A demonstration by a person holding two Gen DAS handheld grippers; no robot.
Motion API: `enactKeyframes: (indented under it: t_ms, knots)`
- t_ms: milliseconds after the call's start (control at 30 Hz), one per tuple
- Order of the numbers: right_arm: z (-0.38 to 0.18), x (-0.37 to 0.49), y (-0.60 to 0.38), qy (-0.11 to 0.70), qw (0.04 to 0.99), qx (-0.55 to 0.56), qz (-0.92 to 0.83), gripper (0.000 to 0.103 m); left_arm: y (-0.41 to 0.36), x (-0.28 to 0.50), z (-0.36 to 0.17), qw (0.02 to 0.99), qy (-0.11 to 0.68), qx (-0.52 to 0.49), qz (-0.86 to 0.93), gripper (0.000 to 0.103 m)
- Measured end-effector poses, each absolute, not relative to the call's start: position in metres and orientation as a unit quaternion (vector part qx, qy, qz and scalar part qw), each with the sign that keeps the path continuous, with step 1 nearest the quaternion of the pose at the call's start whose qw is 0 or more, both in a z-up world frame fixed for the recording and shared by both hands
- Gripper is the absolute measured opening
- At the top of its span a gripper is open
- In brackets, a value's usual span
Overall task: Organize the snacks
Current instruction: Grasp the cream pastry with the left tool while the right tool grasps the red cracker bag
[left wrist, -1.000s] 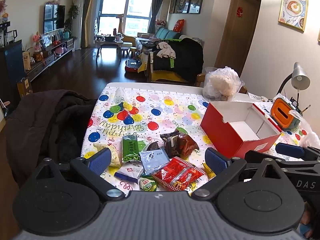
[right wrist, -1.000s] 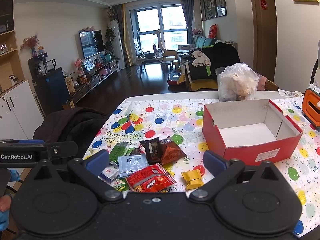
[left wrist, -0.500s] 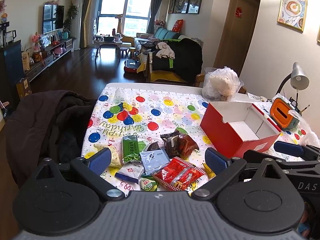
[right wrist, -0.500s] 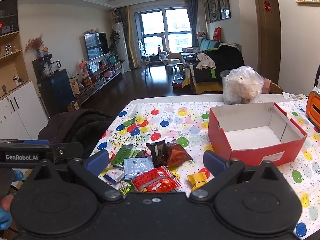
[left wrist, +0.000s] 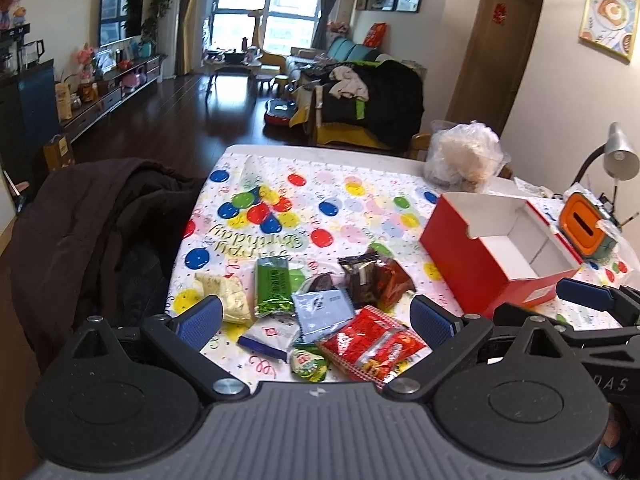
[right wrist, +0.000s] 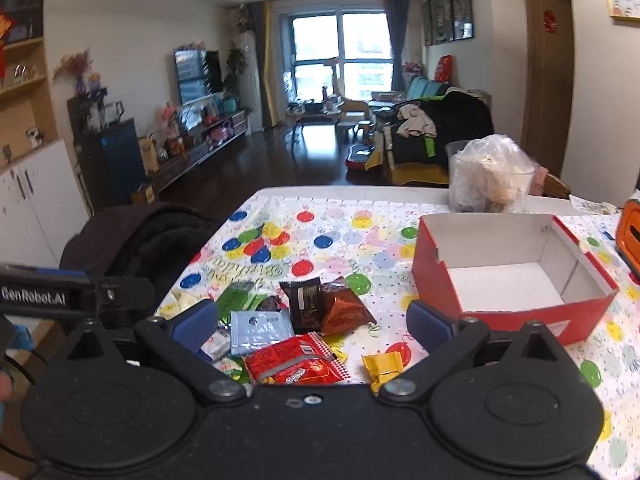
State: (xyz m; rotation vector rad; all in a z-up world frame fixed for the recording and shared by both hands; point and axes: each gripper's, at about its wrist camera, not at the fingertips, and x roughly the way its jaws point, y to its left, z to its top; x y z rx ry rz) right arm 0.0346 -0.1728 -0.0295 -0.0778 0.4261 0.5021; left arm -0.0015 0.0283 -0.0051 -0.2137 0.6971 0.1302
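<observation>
A dark coat (left wrist: 100, 220) hangs at the table's left edge. The left gripper (left wrist: 316, 320) and right gripper (right wrist: 312, 324) both hover spread wide and empty above the snacks (left wrist: 320, 312), which lie heaped on the balloon tablecloth (left wrist: 320, 200). Right of them stands the open red box (right wrist: 508, 276), with a plastic bag (right wrist: 490, 174) behind it.

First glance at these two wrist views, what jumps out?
The red box stands open and empty on the right of the balloon-print tablecloth. Left of it lies a loose heap of snack packets, the red packet nearest the camera and a yellow one beside it. Both tongs, left and right, hang open over the heap, holding nothing.
</observation>
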Motion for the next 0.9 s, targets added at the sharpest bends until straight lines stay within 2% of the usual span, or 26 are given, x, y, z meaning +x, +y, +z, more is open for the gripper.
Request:
enactKeyframes:
  t_ms: [233,300,533,900]
  knots:
    - [-0.055,0.069,-0.158,0.255,0.921,-0.081,0.282,0.101,0.050,0.019,-0.026,0.911,0.380,-0.130,0.098,0.101]
    - [-0.065,0.079,-0.155,0.278,0.910,-0.087,0.296,0.096,0.057,0.026,-0.035,0.901,0.396,-0.142,0.110,0.101]
    - [-0.094,0.106,-0.137,0.323,0.880,-0.130,0.323,0.096,0.079,0.043,-0.063,0.875,0.432,-0.167,0.142,0.100]
    - [-0.126,0.136,-0.102,0.340,0.851,-0.207,0.342,0.096,0.119,0.101,-0.099,0.857,0.454,-0.166,0.180,0.100]
